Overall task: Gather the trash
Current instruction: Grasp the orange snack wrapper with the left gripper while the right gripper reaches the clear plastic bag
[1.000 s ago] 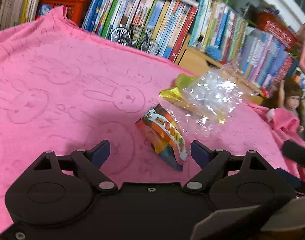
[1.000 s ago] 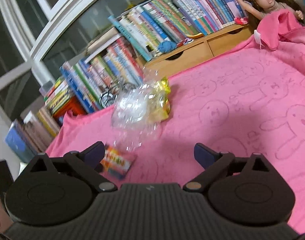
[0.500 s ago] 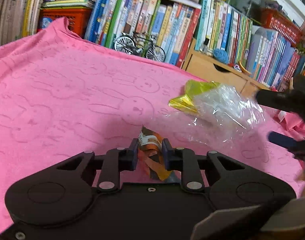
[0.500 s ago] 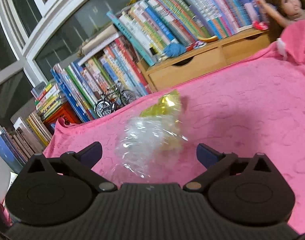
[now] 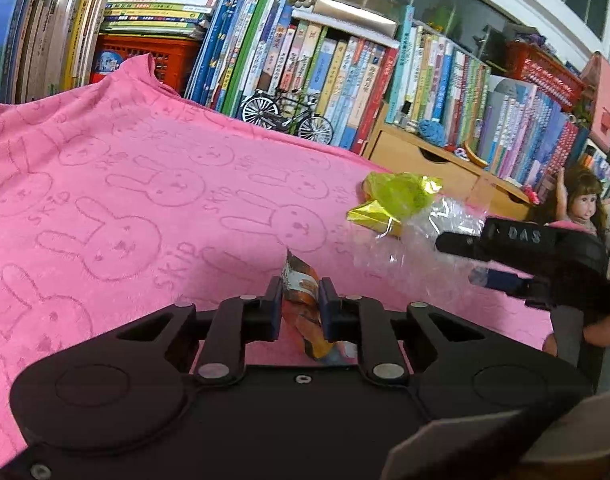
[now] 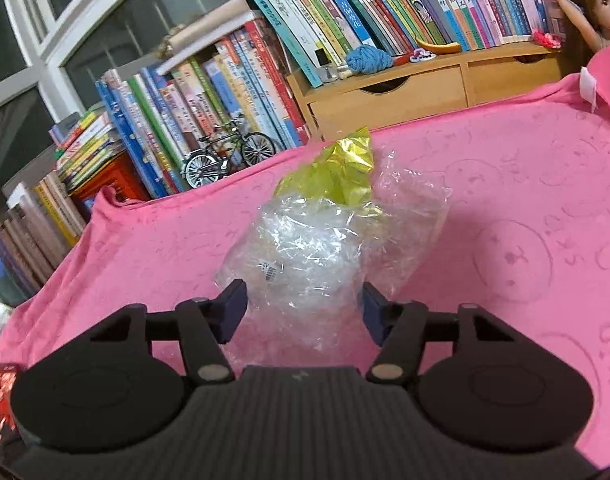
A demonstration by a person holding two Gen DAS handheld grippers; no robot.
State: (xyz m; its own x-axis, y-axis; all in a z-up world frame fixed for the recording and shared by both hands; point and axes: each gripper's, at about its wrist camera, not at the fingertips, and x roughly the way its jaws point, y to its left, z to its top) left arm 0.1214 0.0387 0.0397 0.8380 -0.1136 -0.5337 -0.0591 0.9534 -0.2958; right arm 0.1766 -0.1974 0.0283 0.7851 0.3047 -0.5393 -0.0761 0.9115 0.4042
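Observation:
My left gripper [image 5: 299,296] is shut on an orange snack wrapper [image 5: 301,276], which stands up between its fingers above the pink towel [image 5: 125,200]. A crumpled clear plastic bag [image 6: 317,240] lies on the towel with a yellow-green foil wrapper [image 6: 337,176] just behind it. My right gripper [image 6: 303,304] is open, one finger on each side of the bag's near end. In the left wrist view, the right gripper [image 5: 459,260] reaches in from the right at the clear bag [image 5: 425,248], beside the yellow wrapper [image 5: 397,200].
A row of books [image 5: 345,60] lines the towel's far edge, with a model bicycle [image 5: 285,114] and a wooden drawer unit [image 6: 405,92] in front. A doll [image 5: 583,204] sits at the right. A red packet [image 6: 1,396] lies at the right wrist view's lower left.
The left gripper shut on the orange wrapper and now holds it up off the towel. The right gripper moved in to the clear bag, and its fingers have narrowed around it.

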